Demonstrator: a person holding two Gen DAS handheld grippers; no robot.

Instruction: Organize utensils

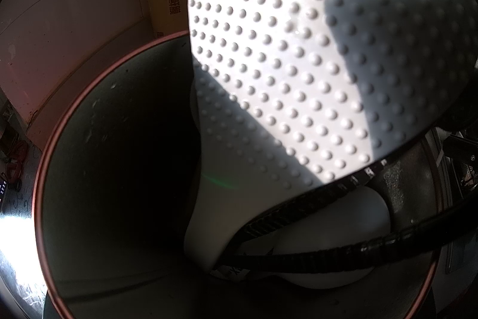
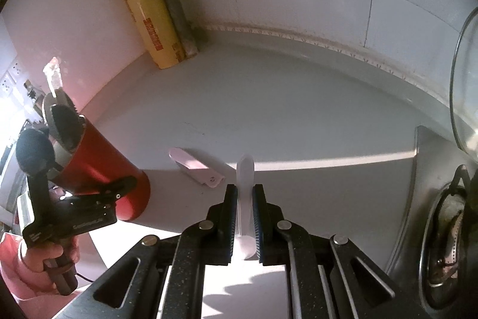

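Right wrist view: a white plastic spoon is clamped upright between the right tongs above the bench. Left of the spoon, a red cup holding utensils is gripped, tilted, by the left tongs. A white clip lies just beside the cup.

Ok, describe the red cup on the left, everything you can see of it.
The red cylindrical cup looks like metal, matte red outside and dull grey inside, with a thin red rim. It is tilted, mouth up and to the left, its base on or just above the white countertop. The left tongs clamp its wall. Dark ladles and a white dimpled rice paddle stand in it.
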